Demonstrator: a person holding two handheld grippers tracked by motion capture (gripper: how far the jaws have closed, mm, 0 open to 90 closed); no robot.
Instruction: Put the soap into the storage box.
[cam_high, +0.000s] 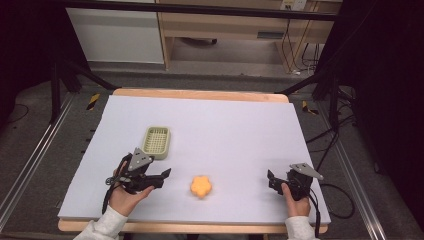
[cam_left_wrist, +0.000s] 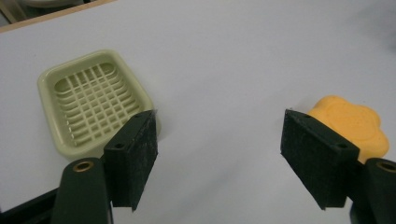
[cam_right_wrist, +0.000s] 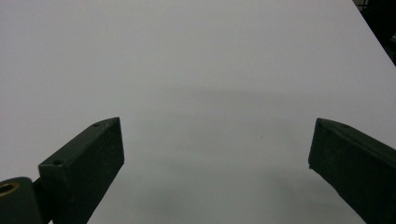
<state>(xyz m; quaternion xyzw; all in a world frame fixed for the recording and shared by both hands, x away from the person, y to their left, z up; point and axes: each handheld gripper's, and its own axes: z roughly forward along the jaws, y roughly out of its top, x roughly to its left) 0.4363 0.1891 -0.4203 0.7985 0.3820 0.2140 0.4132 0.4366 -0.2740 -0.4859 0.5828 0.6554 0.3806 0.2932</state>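
Note:
A pale green slotted soap dish (cam_high: 156, 141) (cam_left_wrist: 93, 105) lies empty on the white table, left of centre. An orange flower-shaped soap (cam_high: 201, 186) (cam_left_wrist: 352, 122) rests near the front edge. My left gripper (cam_high: 161, 178) (cam_left_wrist: 219, 123) is open, just in front of the dish and left of the soap, with nothing between its jaws. In the left gripper view the soap sits partly behind the right jaw and the dish beyond the left jaw. My right gripper (cam_high: 272, 181) (cam_right_wrist: 215, 127) is open at the front right, over bare table.
The white table top (cam_high: 225, 125) has a wooden edge at the far side. Black stand legs and cables lie on the floor to both sides. A wooden shelf unit stands behind the table.

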